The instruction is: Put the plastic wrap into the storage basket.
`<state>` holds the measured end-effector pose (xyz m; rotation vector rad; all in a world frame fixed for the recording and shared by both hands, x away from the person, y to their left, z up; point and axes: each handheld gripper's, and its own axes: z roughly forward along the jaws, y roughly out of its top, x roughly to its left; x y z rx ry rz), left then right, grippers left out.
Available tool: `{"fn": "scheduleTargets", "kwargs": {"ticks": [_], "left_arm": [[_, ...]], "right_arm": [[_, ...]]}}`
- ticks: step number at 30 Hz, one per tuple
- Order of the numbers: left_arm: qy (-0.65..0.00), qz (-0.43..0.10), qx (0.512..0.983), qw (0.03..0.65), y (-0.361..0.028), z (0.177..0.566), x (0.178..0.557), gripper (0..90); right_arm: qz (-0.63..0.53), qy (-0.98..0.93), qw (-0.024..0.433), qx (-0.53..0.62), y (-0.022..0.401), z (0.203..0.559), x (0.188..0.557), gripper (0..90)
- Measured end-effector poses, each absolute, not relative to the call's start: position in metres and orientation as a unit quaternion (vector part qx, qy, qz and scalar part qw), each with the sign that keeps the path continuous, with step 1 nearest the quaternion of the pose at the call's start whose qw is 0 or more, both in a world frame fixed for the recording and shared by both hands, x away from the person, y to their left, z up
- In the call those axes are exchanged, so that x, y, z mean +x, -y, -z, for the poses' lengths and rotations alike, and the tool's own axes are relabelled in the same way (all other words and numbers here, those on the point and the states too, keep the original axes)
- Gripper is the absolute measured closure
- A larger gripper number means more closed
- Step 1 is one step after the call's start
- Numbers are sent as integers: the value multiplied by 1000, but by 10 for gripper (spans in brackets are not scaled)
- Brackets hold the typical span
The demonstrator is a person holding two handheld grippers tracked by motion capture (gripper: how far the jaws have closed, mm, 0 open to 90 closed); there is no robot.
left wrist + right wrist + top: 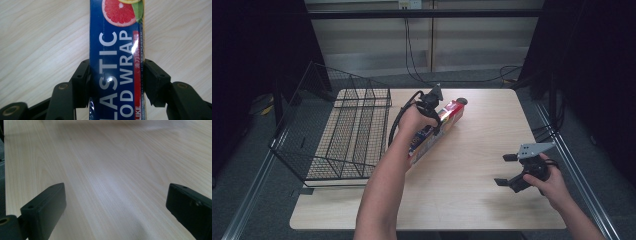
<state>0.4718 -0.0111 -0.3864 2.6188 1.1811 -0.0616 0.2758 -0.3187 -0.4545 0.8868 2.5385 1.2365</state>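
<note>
Presently, the plastic wrap box (435,131) sits near the middle of the table (472,200), just right of the wire basket (343,131). Its long axis runs on a diagonal, the red end toward the far side of the table and to the right, the blue end toward the near side and the basket; the far end looks slightly raised, though contact of the near end with the table cannot be confirmed. The left gripper (434,120) is clamped across the box's narrow width, one pad against each long side, as the left gripper view shows (116,75). The left forearm reaches well forward from the near edge. The right gripper (507,170) is held low over the table's right side, well apart from the box, jaws spread wide with nothing between them (112,202).
</note>
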Motion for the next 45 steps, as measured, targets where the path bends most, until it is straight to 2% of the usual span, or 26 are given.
{"fn": "scheduleTargets", "kwargs": {"ticks": [17, 45], "left_arm": [[-442, 33, 885, 140, -23, 345, 474, 461], [-510, 18, 849, 140, -60, 288, 478, 461]], "right_arm": [[-417, -854, 90, 298, 318, 454, 276, 27], [-417, -856, 89, 294, 317, 454, 276, 27]]}}
